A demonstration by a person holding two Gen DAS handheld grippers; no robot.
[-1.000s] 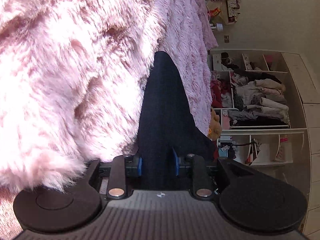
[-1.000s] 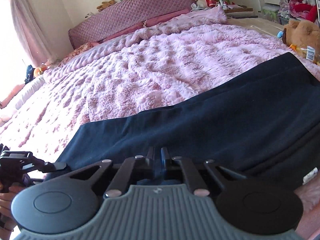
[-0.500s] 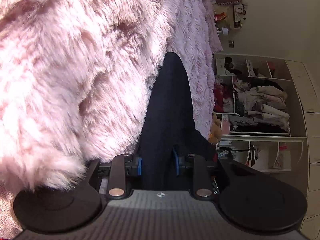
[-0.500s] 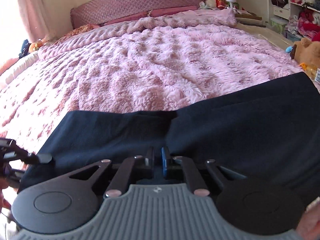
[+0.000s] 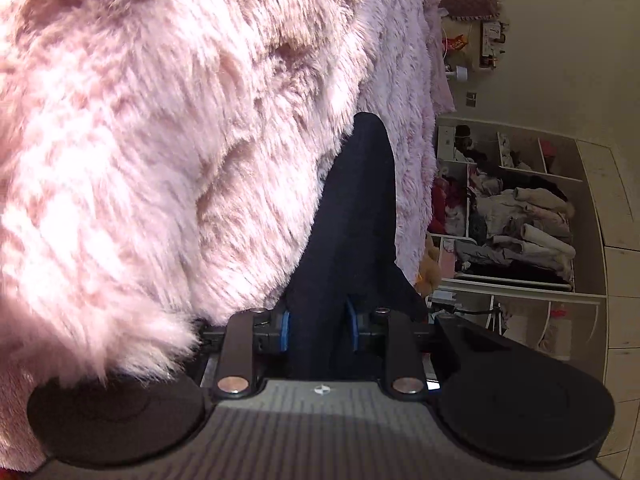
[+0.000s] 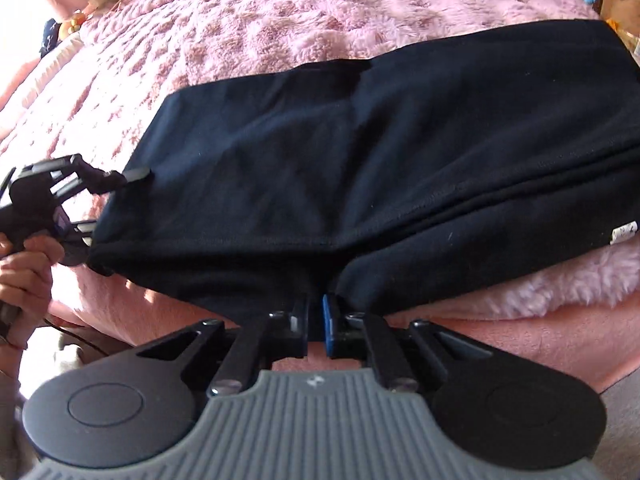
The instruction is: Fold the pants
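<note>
- Left wrist view: the left gripper [image 5: 318, 330] was clamped on a thick fold of the dark pants [image 5: 352, 216], cloth filling the gap between its 2 blue pads. The pants ran away from it along the edge of the fluffy pink blanket [image 5: 160, 140], with open shelves [image 5: 516, 216] of clothes beyond.
- Right wrist view: the right gripper [image 6: 316, 320] was pinched nearly shut on the near hem of the pants [image 6: 360, 160], which lay doubled across the blanket [image 6: 280, 20]. The left gripper [image 6: 100, 196] held their end, a hand [image 6: 24, 264] behind it.
- Handling, as a judgement: the cloth looked soft, limp and fairly thick; it would sag between grips, so holding stacked edges at corners seems best.
</note>
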